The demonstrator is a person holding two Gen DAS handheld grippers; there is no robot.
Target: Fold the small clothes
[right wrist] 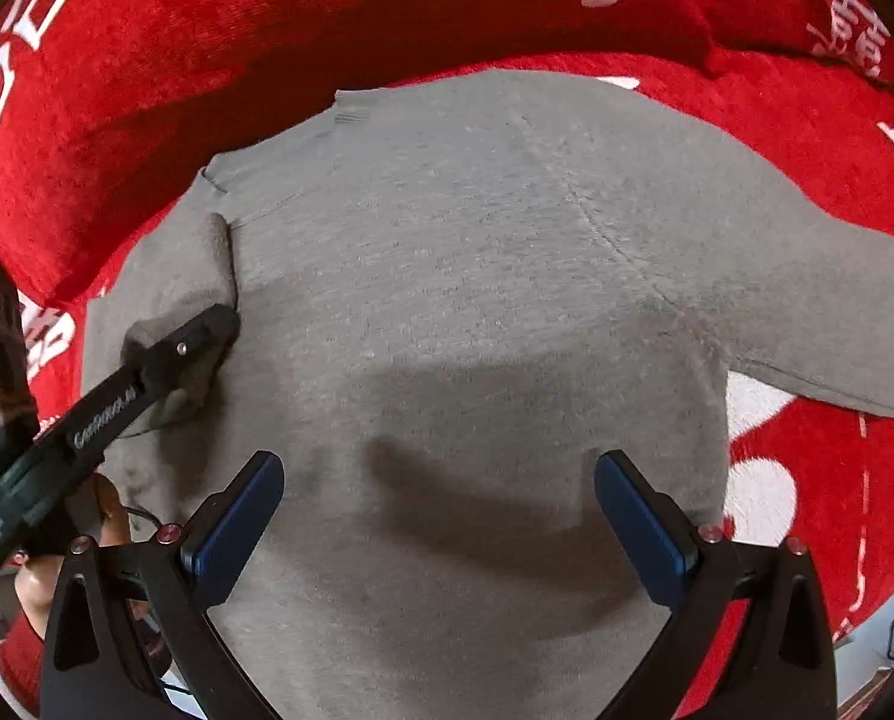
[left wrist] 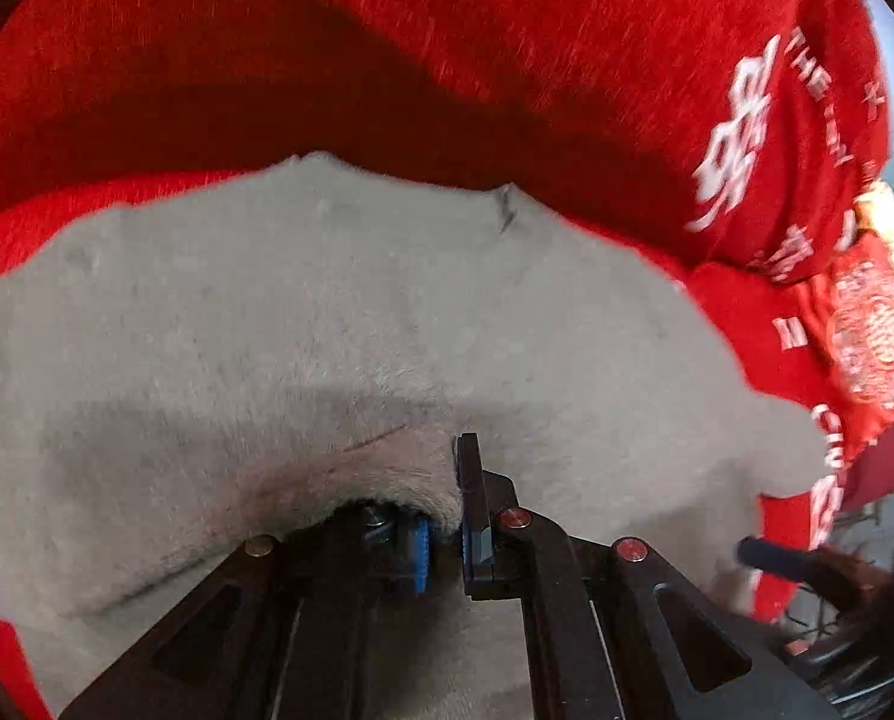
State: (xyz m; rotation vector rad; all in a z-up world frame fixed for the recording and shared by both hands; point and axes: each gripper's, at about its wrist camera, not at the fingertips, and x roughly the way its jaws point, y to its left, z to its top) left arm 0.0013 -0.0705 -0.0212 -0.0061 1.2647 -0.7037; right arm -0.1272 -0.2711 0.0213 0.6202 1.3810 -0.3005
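Note:
A small grey knit sweater [right wrist: 477, 300] lies spread on a red cloth with white lettering [right wrist: 147, 90]. One sleeve [right wrist: 837, 330] stretches out to the right. My right gripper [right wrist: 441, 510] is open and empty, its blue-padded fingers [right wrist: 243, 522] hovering above the sweater's body. My left gripper [left wrist: 447, 516] is shut on the sweater's left sleeve fabric [left wrist: 327, 360], which drapes over its fingers. That gripper also shows in the right wrist view [right wrist: 201, 342], pinching the folded sleeve at the sweater's left side.
The red cloth [left wrist: 387, 48] covers the whole surface around the sweater. A red printed item [left wrist: 873, 336] sits at the right in the left wrist view. A hand [right wrist: 45, 576] holds the left gripper at the lower left.

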